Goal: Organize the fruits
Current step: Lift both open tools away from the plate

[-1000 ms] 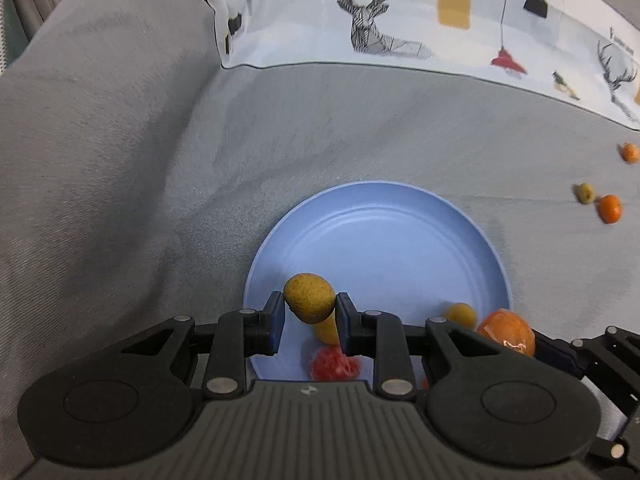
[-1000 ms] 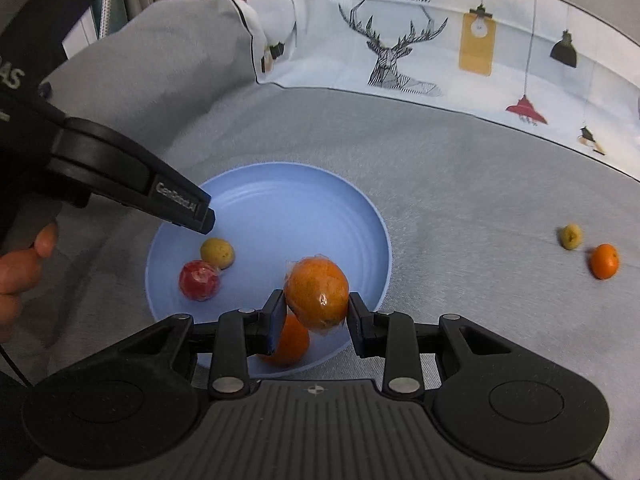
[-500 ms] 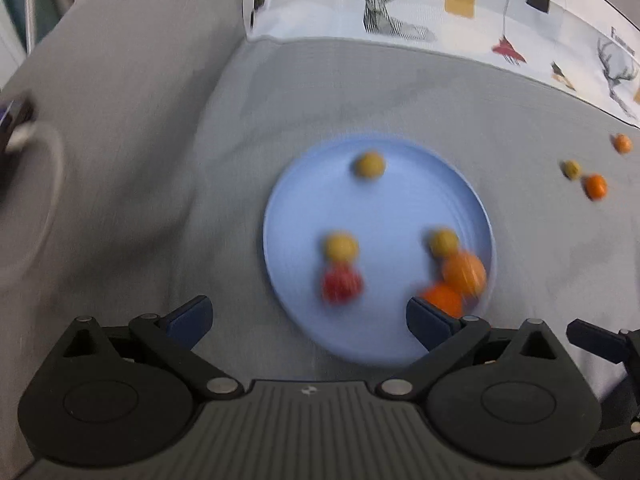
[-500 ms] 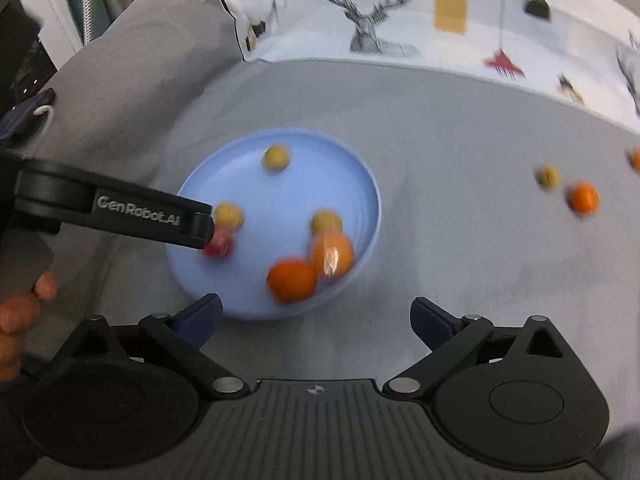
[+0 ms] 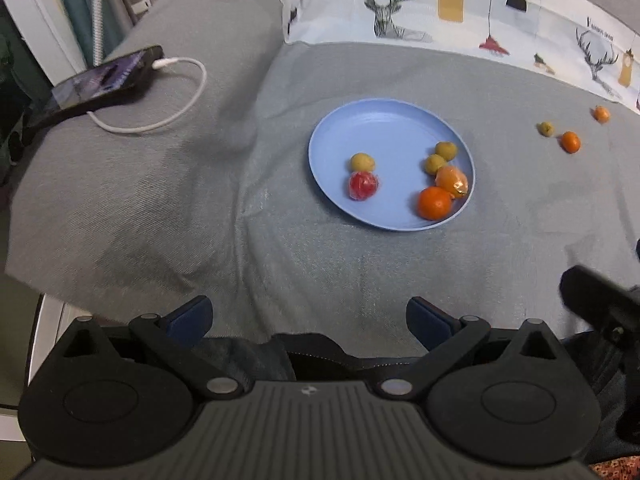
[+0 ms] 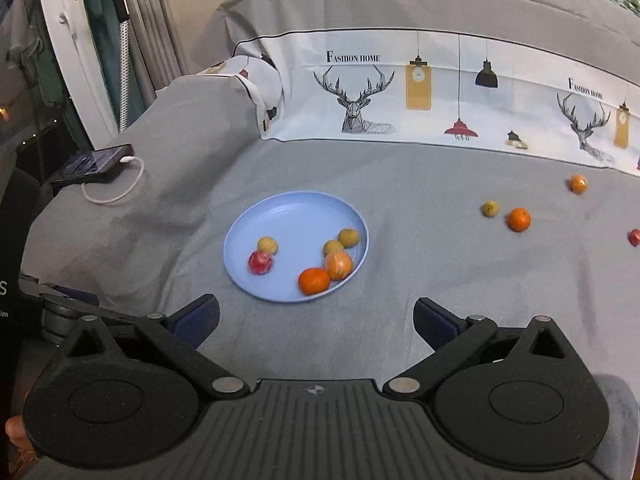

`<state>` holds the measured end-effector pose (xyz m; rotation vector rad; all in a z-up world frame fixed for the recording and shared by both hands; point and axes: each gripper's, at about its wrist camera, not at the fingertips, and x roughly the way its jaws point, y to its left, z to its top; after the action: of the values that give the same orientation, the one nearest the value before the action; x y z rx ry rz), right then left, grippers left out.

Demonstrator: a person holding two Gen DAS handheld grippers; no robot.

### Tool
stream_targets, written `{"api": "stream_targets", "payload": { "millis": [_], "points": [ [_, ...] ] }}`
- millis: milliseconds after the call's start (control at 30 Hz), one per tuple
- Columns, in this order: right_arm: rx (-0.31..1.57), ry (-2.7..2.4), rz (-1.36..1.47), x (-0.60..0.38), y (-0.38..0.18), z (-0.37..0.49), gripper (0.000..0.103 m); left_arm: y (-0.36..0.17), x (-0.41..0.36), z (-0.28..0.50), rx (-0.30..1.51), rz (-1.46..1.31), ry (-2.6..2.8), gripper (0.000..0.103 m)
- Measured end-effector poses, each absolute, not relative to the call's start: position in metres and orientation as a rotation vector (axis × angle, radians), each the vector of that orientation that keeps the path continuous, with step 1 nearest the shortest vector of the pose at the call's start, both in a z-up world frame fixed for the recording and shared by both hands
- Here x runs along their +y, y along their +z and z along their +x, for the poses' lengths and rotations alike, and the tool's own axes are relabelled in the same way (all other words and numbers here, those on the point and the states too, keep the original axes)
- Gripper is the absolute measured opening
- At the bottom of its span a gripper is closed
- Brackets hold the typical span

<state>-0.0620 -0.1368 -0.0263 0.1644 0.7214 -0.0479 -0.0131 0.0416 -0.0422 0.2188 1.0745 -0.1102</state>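
Note:
A blue plate [image 5: 360, 120] [image 6: 288, 208] lies on the grey bedcover and holds several fruits: a red one [image 5: 363, 185] [image 6: 260, 262], small yellow ones [image 5: 362, 162] [image 6: 347, 237], a plain orange [image 5: 435, 203] [image 6: 314, 280] and a wrapped orange [image 5: 451, 180] [image 6: 339, 265]. Loose fruits lie to the right: a yellow one [image 5: 545, 128] [image 6: 490, 208], two oranges [image 5: 570, 142] [image 6: 519, 219] and a red one [image 6: 634, 237]. My left gripper [image 5: 309, 320] and right gripper [image 6: 316, 322] are both open and empty, held back near the bed's front edge.
A phone [image 5: 100, 76] [image 6: 94, 162] on a white charging cable [image 5: 176, 116] lies on the raised grey fold at the left. A printed deer-pattern sheet [image 6: 440, 100] runs along the back. The right gripper's body shows at the left wrist view's right edge [image 5: 600, 304].
Both grippers opened and let go: the yellow fruit and the wrapped orange now lie on the plate. Both grippers then pulled back and up, away from the plate.

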Motion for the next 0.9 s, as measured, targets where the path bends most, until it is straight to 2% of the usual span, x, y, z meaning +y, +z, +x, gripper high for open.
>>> {"api": "stream_targets", "payload": {
  "millis": [400,900],
  "points": [
    [0.639,-0.035,0.15,-0.131,-0.005,-0.104,0.102,-0.014,0.036,-0.053,0.984,0.21,-0.15,0.103],
    [0.594,-0.039,0.149,-0.13,0.003,-0.126,0.102,-0.006,0.028,-0.074,0.945,0.234,-0.174,0.103]
  ]
}}
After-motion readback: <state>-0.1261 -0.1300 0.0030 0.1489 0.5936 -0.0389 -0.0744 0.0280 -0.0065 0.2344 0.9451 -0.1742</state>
